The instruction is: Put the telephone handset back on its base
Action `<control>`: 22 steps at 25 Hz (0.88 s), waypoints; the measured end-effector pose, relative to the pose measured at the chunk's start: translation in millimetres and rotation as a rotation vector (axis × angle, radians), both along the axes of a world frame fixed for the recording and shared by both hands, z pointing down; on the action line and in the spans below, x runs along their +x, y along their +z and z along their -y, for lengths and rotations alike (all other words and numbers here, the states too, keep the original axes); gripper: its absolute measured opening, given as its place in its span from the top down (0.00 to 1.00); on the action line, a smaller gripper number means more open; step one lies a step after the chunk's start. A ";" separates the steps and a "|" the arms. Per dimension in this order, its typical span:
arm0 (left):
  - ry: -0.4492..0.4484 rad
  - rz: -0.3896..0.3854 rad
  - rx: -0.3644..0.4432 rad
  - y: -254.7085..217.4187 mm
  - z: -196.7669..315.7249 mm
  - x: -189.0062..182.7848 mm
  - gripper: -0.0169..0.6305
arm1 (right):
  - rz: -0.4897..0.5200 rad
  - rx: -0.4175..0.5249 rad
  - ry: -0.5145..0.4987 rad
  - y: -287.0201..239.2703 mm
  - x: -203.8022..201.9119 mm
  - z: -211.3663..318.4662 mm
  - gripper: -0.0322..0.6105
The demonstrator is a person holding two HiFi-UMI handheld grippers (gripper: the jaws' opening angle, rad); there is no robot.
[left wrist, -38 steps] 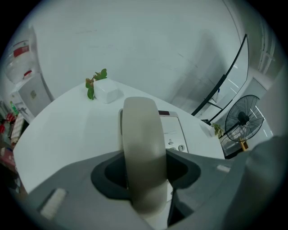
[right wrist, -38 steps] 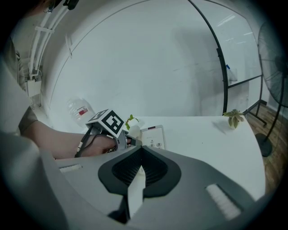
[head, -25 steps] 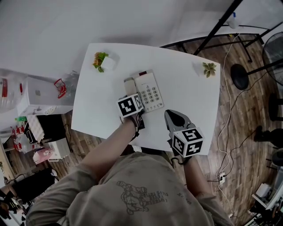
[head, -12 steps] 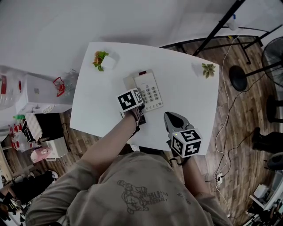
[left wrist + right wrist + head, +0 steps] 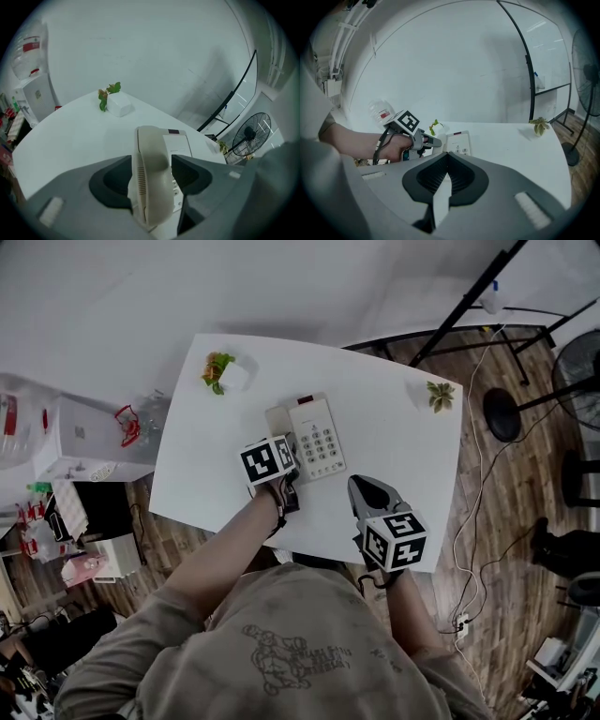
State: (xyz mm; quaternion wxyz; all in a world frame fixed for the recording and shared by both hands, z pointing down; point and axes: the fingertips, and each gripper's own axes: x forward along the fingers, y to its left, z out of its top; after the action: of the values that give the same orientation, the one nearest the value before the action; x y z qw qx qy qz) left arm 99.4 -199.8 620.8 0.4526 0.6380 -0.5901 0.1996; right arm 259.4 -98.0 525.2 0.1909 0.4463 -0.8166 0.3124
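Bare table [image 5: 398, 460] right of the base [image 5: 317, 439]; 2 plants [image 5: 217, 369] occupy far corners.

White table [image 5: 394, 460] bears telephone base [image 5: 316, 437] and two small plants [image 5: 217, 369].

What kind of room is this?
Probably an office or workroom. A desk phone sits on a white table, a big water cooler bottle stands off to one side, and a fan stands nearby.

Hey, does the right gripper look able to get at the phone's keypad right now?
Probably yes. The right gripper, shut and empty, is by the table's near edge with nothing between it and the keypad; the left gripper, holding the handset, is off to the keypad's left.
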 end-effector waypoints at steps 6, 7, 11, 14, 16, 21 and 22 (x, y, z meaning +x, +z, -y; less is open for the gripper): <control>0.166 0.080 0.154 -52.9 -0.9 -4.9 0.56 | 0.012 0.060 0.010 -28.6 -2.3 15.6 0.91; 0.194 0.085 0.185 -65.4 -1.7 -5.2 0.56 | 0.016 0.075 0.014 -35.6 -2.1 19.0 0.91; 0.302 0.117 0.340 -119.3 -5.9 -7.7 0.58 | 0.018 0.155 0.026 -71.2 -3.8 32.5 0.91; 0.372 0.141 0.427 -155.4 -7.8 -13.2 0.61 | 0.027 0.220 0.037 -103.2 -8.0 41.6 0.91; 0.421 0.148 0.453 -174.4 -9.8 -16.9 0.61 | 0.022 0.272 0.041 -126.4 -10.5 47.1 0.91; 0.500 0.158 0.576 -228.4 -14.9 -33.9 0.69 | -0.039 0.432 0.051 -190.3 -15.0 55.4 0.91; 0.517 0.154 0.605 -239.5 -16.1 -37.5 0.69 | -0.038 0.458 0.053 -202.7 -17.4 55.7 0.91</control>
State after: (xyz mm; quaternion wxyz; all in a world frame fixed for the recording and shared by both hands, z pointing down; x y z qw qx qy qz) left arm 61.9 -183.8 381.3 0.1336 0.8530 -0.4746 0.1714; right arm 242.0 -153.7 322.5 0.0916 0.5049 -0.8505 0.1154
